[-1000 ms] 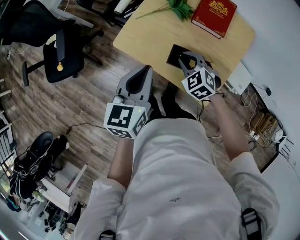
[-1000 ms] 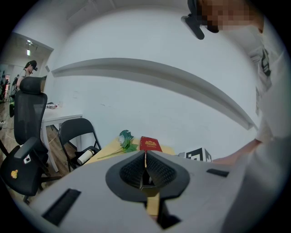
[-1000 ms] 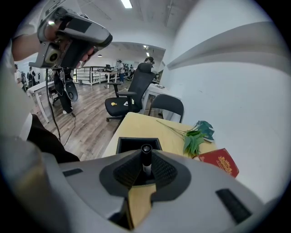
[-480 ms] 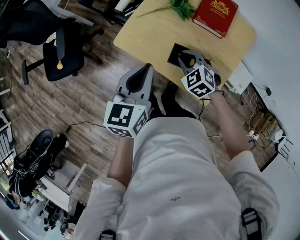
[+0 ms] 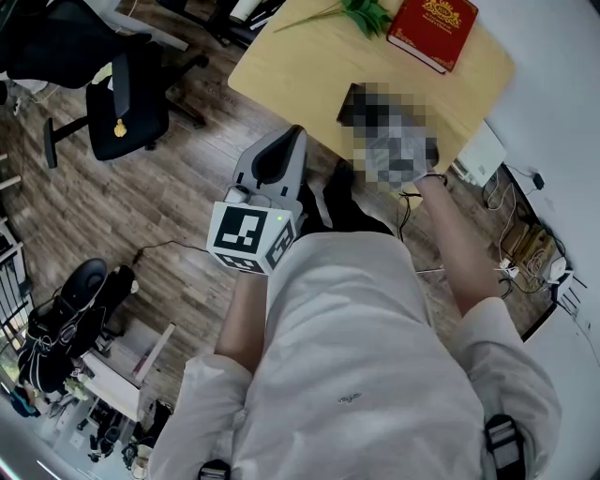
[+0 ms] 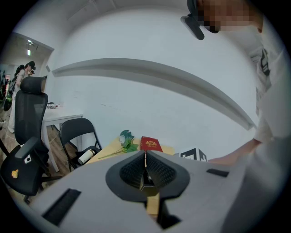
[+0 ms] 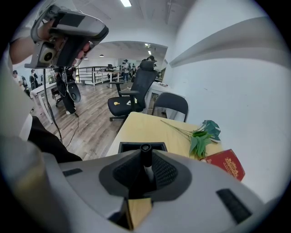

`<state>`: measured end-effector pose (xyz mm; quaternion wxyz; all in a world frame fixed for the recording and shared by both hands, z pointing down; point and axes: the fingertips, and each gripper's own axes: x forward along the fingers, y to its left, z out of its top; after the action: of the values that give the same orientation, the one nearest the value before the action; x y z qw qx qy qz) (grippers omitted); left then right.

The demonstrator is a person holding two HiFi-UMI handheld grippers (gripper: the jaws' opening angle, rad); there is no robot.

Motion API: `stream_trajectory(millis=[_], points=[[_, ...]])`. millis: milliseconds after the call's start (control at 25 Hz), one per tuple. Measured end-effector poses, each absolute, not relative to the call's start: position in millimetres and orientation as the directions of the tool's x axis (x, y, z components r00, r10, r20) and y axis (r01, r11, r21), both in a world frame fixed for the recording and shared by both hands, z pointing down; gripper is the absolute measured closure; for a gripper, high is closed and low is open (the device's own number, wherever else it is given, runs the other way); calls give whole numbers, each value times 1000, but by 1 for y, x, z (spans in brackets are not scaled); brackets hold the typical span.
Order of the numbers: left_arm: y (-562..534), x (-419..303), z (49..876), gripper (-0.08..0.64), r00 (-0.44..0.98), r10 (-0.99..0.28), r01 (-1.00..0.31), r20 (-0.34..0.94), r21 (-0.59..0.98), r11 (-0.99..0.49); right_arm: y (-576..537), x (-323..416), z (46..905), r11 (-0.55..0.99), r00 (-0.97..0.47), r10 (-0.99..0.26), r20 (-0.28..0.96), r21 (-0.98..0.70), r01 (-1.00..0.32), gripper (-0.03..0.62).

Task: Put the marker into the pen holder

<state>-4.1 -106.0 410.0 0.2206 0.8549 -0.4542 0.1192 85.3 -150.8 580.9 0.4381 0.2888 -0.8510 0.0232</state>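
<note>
A marker with a black cap stands upright between the pads of my right gripper. The jaws are opening, but the pads still touch the marker. Just beyond the cap sits the black square pen holder on the wooden table. In the head view a mosaic patch covers the right gripper, and only a corner of the pen holder shows. My left gripper hangs off the table over the floor. Its pads are pressed together with nothing between them.
A red book and a green artificial plant lie at the table's far end. Office chairs stand on the wood floor to the left. Cables and a power strip lie by the wall at right.
The right gripper has edged slightly farther over the table, toward the pen holder. The left gripper has stayed where it was.
</note>
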Motion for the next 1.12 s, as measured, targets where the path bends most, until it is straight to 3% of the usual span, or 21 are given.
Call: stream_trajectory(millis=[1120], points=[[-100,-13,406,549,542,-739,-840,400,257,-477,-144,76,577,848,-466,-451,761,202,-491,482]])
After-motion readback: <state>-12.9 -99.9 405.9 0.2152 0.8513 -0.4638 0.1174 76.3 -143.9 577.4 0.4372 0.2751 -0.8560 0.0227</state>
